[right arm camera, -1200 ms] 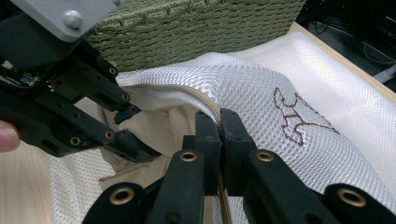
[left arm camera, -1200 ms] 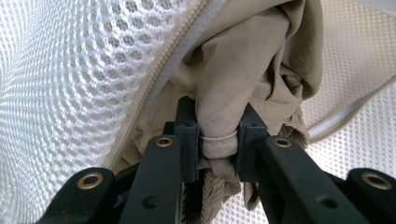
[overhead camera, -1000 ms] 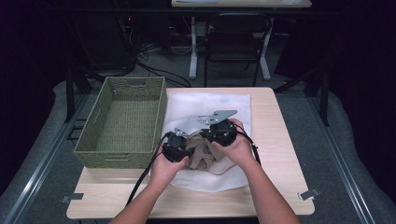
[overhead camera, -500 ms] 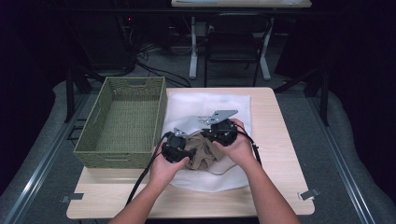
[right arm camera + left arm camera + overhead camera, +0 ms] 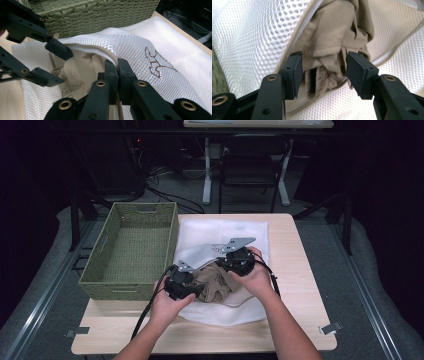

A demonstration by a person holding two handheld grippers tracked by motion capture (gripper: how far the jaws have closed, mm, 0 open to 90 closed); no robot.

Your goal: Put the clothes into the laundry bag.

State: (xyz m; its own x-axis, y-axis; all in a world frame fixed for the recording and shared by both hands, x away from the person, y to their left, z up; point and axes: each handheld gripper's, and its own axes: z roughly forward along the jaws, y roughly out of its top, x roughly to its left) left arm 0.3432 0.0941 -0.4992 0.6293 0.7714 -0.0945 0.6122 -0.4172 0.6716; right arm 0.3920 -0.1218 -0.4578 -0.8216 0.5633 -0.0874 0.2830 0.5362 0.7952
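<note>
— Standing here, what do you see, from the biggest thing down?

— The wooden table (image 5: 300, 270) first. On its left side sits a green woven basket (image 5: 131, 250). Just beside the basket lies a white mesh laundry bag (image 5: 225, 232), spread flat on the table. In the bag's open mouth is a bunched beige garment (image 5: 332, 32), partly inside.

— And the two tongs?

— The right gripper (image 5: 117, 66) has its jaws pressed together on the zipper edge of the mesh bag and lifts that edge a little. The left gripper (image 5: 323, 72) has just been opening its jaws; now they stand about half apart. The beige garment is between them, but the pads (image 5: 359, 72) do not press on it.
</note>
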